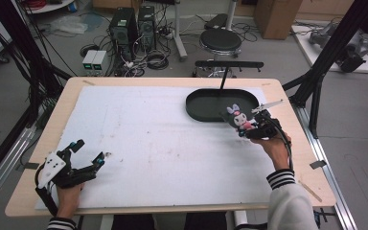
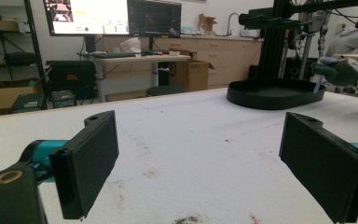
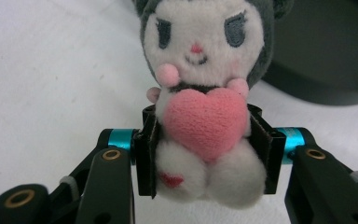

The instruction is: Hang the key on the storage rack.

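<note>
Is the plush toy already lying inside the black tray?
No: the right gripper has the plush toy clamped between its jaws, held above the white mat, with the black tray just behind it.

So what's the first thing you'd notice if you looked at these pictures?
The plush toy with a grey hood and a pink heart, squeezed in the right claw near the table's right side. Just beyond it sits a black oval tray, with nothing visible inside. Over at the near left, the left claw hangs wide open over the white mat, holding nothing.
</note>
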Available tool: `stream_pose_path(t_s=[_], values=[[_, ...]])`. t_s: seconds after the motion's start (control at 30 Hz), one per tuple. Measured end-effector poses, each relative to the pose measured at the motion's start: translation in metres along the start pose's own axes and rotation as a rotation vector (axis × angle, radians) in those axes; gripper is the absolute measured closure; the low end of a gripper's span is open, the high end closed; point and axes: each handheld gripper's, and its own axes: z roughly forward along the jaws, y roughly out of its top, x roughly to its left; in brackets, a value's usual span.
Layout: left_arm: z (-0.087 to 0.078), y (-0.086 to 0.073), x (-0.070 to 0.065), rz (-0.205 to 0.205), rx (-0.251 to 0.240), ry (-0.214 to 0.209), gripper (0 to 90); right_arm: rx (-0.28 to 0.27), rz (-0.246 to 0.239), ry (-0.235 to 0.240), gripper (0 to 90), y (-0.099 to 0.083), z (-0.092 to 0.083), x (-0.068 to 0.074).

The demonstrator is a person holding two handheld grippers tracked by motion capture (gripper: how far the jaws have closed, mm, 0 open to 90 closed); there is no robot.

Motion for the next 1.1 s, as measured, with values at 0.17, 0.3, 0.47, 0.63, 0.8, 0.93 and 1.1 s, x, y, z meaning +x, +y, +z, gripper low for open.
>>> stream_pose_path(t_s=[0.17, 0.3, 0.47, 0.63, 0.8, 0.93, 1.1], values=[[0.000, 0.000, 0.000, 0.000, 0.000, 0.000, 12.2, -0.079, 0.018, -0.005, 53.3, 0.008, -0.011, 0.000], [0.000, 0.000, 0.000, 0.000, 0.001, 0.000, 12.2, -0.117, 0.027, -0.014, 53.3, 0.011, -0.018, -0.002], [0.000, 0.000, 0.000, 0.001, 0.002, 0.000, 12.2, -0.189, 0.068, -0.026, 53.3, 0.017, -0.029, -0.008], [0.000, 0.000, 0.000, 0.001, 0.002, 0.001, 12.2, -0.235, 0.096, -0.035, 53.3, 0.023, -0.038, -0.012], [0.000, 0.000, 0.000, -0.001, 0.000, 0.001, 12.2, -0.283, 0.106, -0.048, 53.3, 0.032, -0.046, -0.015], [0.000, 0.000, 0.000, -0.004, -0.001, 0.003, 12.2, -0.310, 0.115, -0.057, 53.3, 0.040, -0.050, -0.017], [0.000, 0.000, 0.000, -0.005, -0.002, 0.003, 12.2, -0.327, 0.126, -0.068, 53.3, 0.052, -0.055, -0.020]])
